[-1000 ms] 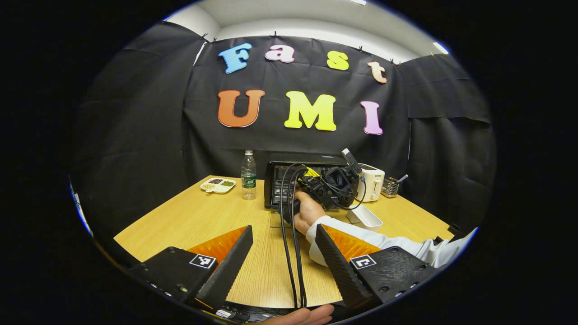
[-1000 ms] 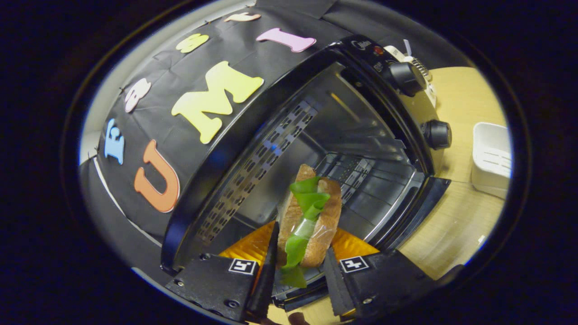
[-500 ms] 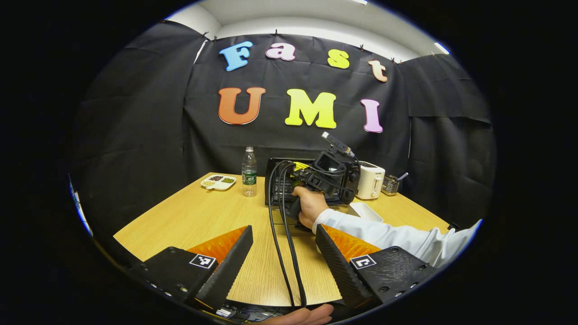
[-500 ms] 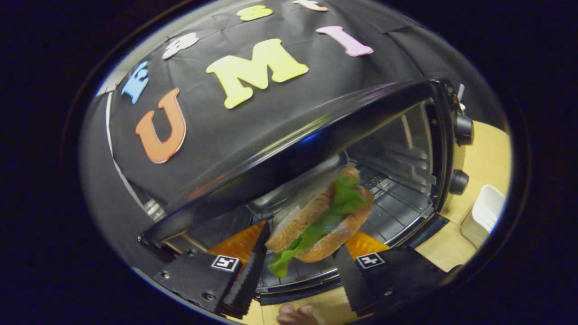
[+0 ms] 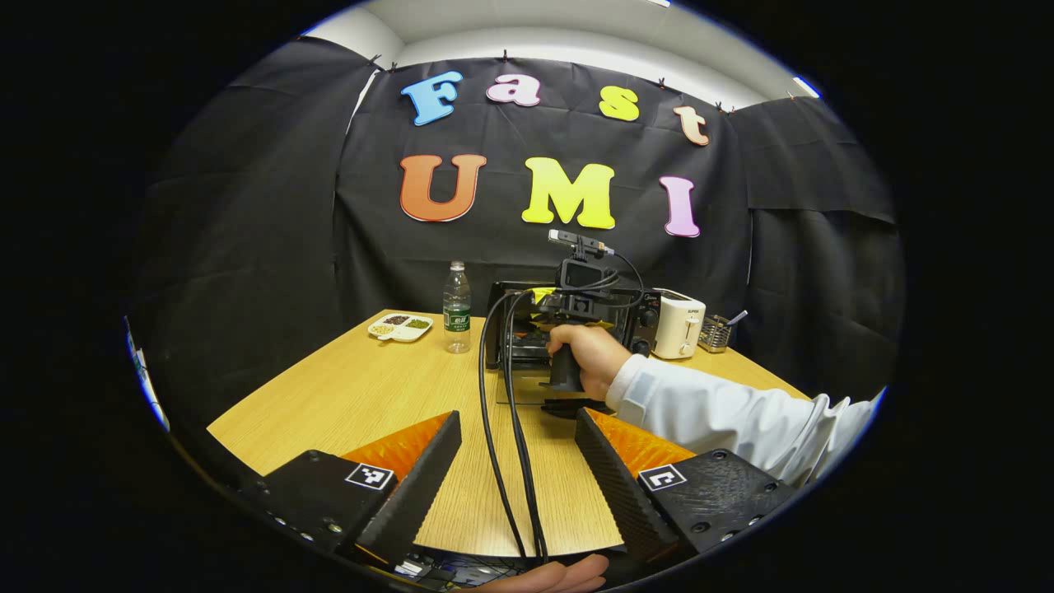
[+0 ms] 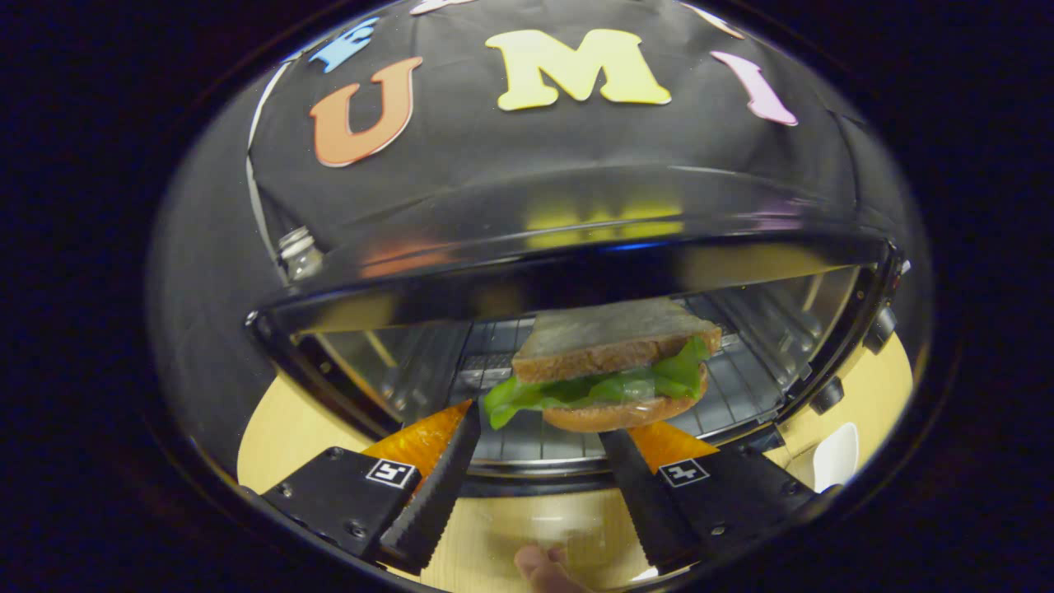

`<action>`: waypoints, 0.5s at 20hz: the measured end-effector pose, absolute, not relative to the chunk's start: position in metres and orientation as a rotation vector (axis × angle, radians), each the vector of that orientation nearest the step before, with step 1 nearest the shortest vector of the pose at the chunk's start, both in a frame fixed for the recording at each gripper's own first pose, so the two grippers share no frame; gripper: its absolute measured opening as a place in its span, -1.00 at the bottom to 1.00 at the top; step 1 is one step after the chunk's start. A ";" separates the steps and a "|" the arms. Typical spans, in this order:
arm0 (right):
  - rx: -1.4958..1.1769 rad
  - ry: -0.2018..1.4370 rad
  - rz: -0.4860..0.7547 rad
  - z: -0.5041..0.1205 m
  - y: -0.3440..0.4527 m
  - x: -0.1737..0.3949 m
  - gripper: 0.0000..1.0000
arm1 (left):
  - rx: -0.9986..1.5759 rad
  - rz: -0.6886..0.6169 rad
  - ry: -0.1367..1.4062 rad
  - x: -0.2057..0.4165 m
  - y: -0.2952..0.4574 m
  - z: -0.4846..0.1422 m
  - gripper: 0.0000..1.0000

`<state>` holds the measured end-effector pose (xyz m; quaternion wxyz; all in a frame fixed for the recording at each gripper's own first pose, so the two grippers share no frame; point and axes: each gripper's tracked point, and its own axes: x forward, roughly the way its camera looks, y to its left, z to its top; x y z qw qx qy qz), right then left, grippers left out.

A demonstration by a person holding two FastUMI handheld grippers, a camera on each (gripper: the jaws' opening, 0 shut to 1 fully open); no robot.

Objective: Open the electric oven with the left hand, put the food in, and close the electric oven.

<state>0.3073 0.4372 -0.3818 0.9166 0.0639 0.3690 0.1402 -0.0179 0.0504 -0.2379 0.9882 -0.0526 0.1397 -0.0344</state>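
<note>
The black electric oven (image 6: pixel 576 263) stands with its door folded down, and its wire rack (image 6: pixel 510 445) shows inside. A sandwich (image 6: pixel 613 354) of brown bread and green lettuce lies flat on the rack, just past my fingertips. My right gripper (image 6: pixel 539 422) is open and level at the oven mouth, with its fingers apart below the sandwich's near edge. My left gripper (image 5: pixel 517 414) hangs open over the near part of the table with nothing between its fingers. From there I see the oven (image 5: pixel 515 329) and the hand (image 5: pixel 580 350) that holds the right gripper in front of it.
On the wooden table (image 5: pixel 362 395), a water bottle (image 5: pixel 455 309) and a divided plate (image 5: pixel 399 327) stand left of the oven. A white toaster (image 5: pixel 679 328) and a utensil rack (image 5: pixel 716 333) stand right of it. Black cables (image 5: pixel 510 445) run between my left fingers. A white tray (image 6: pixel 832 457) lies by the oven's knobs.
The right gripper rolled level at the oven mouth and opened. The sandwich, held upright between its fingers a second ago, now lies flat on the rack. The left gripper stayed put.
</note>
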 end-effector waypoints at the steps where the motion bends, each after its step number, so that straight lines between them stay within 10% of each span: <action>1: 0.120 0.794 0.310 -0.382 0.439 0.300 0.84 | -0.112 -0.076 0.279 -0.020 0.049 -0.238 0.85; 10: 0.090 0.771 0.385 -0.326 0.397 0.255 0.85 | -0.136 -0.028 0.280 -0.014 0.072 -0.239 0.85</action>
